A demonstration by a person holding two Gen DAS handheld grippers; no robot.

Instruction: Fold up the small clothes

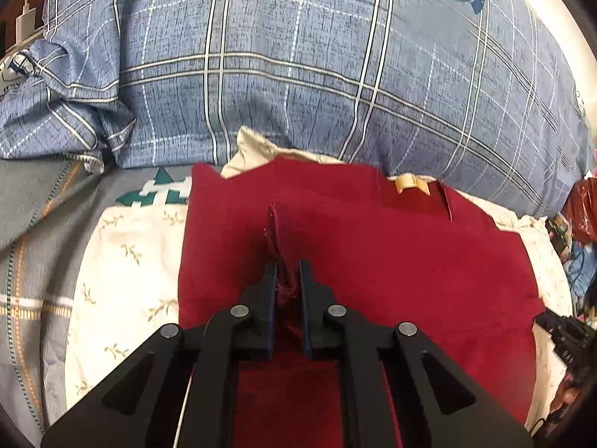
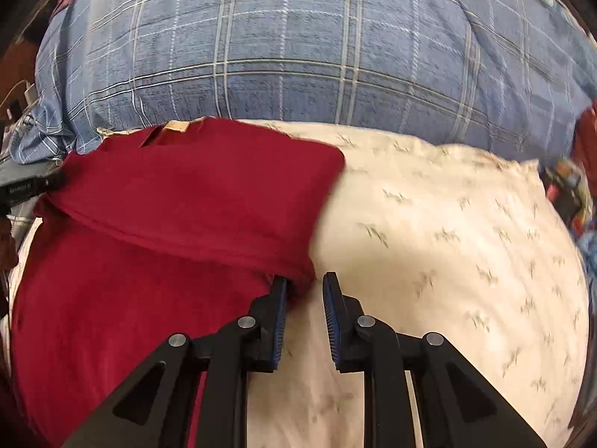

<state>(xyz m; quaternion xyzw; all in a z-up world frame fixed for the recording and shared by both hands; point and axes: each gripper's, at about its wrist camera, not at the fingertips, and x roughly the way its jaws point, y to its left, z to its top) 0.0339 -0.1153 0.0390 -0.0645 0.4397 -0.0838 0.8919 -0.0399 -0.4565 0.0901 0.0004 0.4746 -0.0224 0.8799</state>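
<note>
A dark red garment (image 1: 391, 254) with a tan neck label (image 1: 410, 183) lies on a cream cloth (image 1: 123, 261) with small leaf prints. My left gripper (image 1: 288, 272) is shut on a pinched ridge of the red garment near its middle. In the right wrist view the red garment (image 2: 149, 261) lies folded over itself at the left, its label (image 2: 175, 126) at the far edge. My right gripper (image 2: 305, 283) is open at the garment's right edge; its left finger touches the folded hem, and the right finger is over the cream cloth (image 2: 447, 242).
A thick blue plaid duvet (image 1: 298, 56) is piled behind the cloth, also in the right wrist view (image 2: 298, 56). A grey patterned sheet (image 1: 33, 242) lies at the left. Cluttered coloured items (image 1: 582, 224) sit at the right edge. A white charger (image 1: 24, 18) is at far left.
</note>
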